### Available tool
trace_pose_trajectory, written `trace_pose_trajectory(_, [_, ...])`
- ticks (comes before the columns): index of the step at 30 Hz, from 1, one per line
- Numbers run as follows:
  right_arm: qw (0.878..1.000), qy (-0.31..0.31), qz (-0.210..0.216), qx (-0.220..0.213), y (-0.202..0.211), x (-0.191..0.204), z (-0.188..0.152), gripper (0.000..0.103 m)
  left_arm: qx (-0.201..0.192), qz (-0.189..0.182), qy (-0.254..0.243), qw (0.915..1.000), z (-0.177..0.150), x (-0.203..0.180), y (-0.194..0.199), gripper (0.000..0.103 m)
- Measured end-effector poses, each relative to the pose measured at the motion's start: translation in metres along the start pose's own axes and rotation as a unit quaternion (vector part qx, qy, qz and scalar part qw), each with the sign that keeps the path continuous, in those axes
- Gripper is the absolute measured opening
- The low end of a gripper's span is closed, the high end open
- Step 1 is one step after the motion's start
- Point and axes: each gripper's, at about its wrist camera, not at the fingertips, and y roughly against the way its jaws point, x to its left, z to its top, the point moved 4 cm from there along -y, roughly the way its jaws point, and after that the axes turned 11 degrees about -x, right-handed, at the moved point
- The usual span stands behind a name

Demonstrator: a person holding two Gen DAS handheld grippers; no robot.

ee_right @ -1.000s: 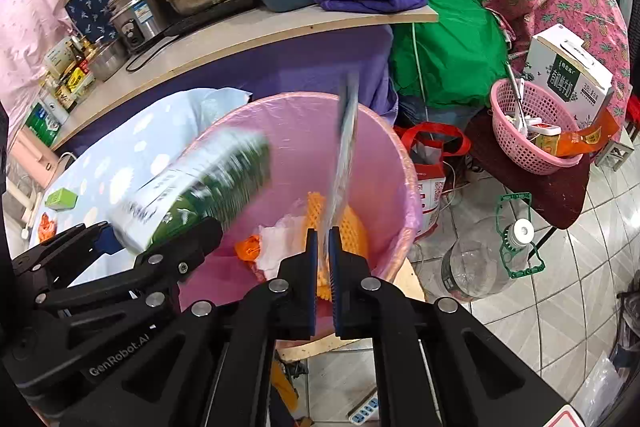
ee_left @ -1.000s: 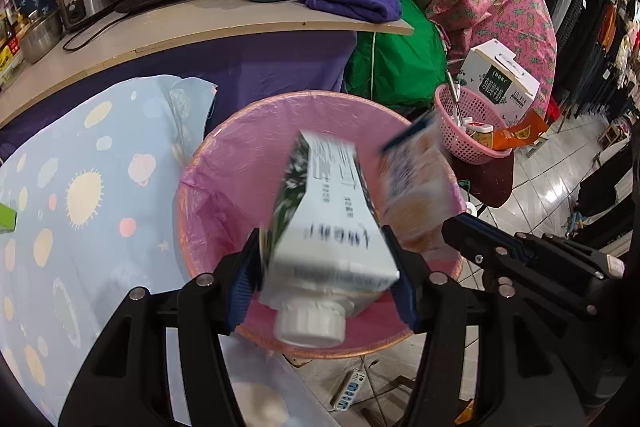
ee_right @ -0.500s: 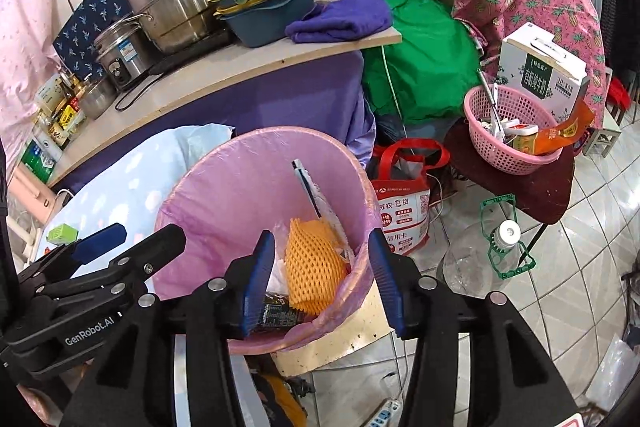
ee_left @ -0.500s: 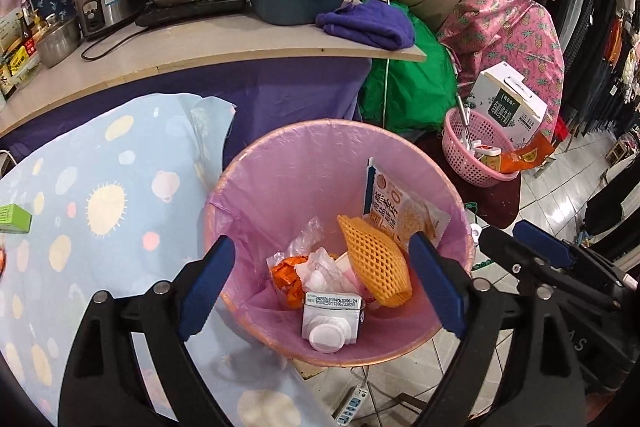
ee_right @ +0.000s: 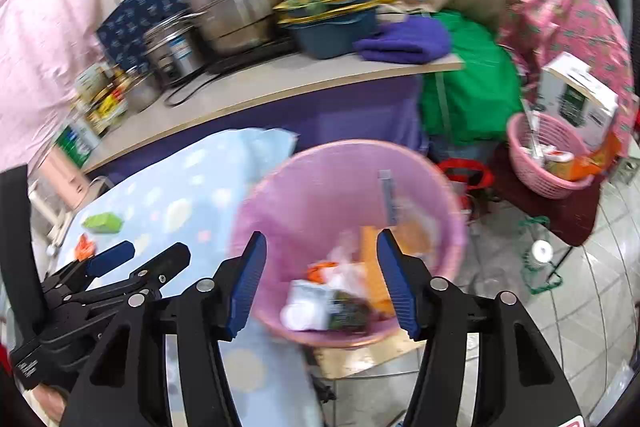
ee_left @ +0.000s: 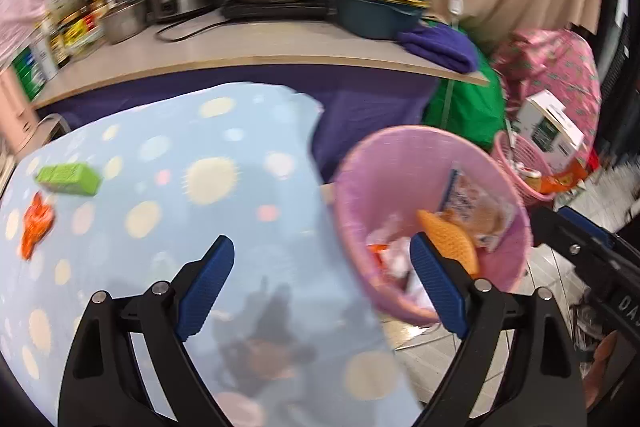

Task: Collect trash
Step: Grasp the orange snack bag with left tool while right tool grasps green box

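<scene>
Right claw [ee_right: 318,279], jaws just opening and empty, half hides blurred bin [ee_right: 304,163] trash.

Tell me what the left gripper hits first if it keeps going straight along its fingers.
Probably the spotted blue tablecloth: the left gripper is open and empty, aimed down at bare cloth just left of the pink bin. Depth is unclear.

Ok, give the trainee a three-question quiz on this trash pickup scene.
1. True or false: the left gripper holds a carton.
2. Which item still lies on the spotted tablecloth? A) green box B) orange foam net C) purple towel
3. Fill in: the milk carton now lies in the ____.

Key
1. False; its jaws stand open with nothing between them.
2. A; an orange wrapper lies beside it.
3. pink bin.
</scene>
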Motion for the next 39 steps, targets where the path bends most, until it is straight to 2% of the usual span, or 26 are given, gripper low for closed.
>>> trace_pose_trajectory(5, [0.998,0.038,0.044,0.016,-0.014,0.062,-0.011,0.057,0.008,0.069,0.049,0.9964,-0.012,0.094,0.013,0.086])
trace_pose_trajectory(9, [0.993,0.073,0.084,0.037,-0.035,0.125,-0.026,0.057,0.010,0.124,0.066,0.9901,-0.018,0.171,0.021,0.088])
trace_pose_trajectory(16, [0.980,0.117,0.143,0.066,-0.073,0.226,-0.047,0.057,0.015,0.189,0.069,0.9793,-0.029,0.294,0.029,0.088])
trace_pose_trajectory(19, [0.975,0.133,0.163,0.076,-0.091,0.266,-0.055,0.057,0.018,0.200,0.074,0.9769,-0.033,0.332,0.024,0.088])
trace_pose_trajectory(22, [0.968,0.157,0.177,0.084,-0.109,0.303,-0.063,0.057,0.023,0.191,0.072,0.9786,-0.038,0.357,0.014,0.088])
trace_pose_trajectory(23, [0.966,0.162,0.182,0.086,-0.115,0.312,-0.065,0.057,0.024,0.178,0.072,0.9811,-0.040,0.362,0.010,0.088])
trace_pose_trajectory(29, [0.950,0.213,0.208,0.099,-0.153,0.367,-0.074,0.057,0.022,0.141,0.048,0.9886,-0.047,0.373,-0.015,0.087])
trace_pose_trajectory(31, [0.943,0.231,0.218,0.100,-0.165,0.383,-0.076,0.057,0.021,0.129,0.045,0.9904,-0.048,0.375,-0.022,0.081])
trace_pose_trajectory(33, [0.937,0.251,0.221,0.098,-0.176,0.395,-0.077,0.058,0.027,0.116,0.045,0.9918,-0.050,0.375,-0.028,0.065])
trace_pose_trajectory(34, [0.934,0.259,0.226,0.099,-0.182,0.400,-0.078,0.058,0.028,0.115,0.047,0.9919,-0.050,0.376,-0.030,0.062])
trace_pose_trajectory(36, [0.929,0.271,0.229,0.101,-0.192,0.406,-0.079,0.060,0.029,0.107,0.052,0.9924,-0.049,0.378,-0.032,0.046])
trace_pose_trajectory(39, [0.923,0.286,0.236,0.106,-0.207,0.412,-0.079,0.061,0.029,0.099,0.056,0.9931,-0.049,0.378,-0.032,0.039])
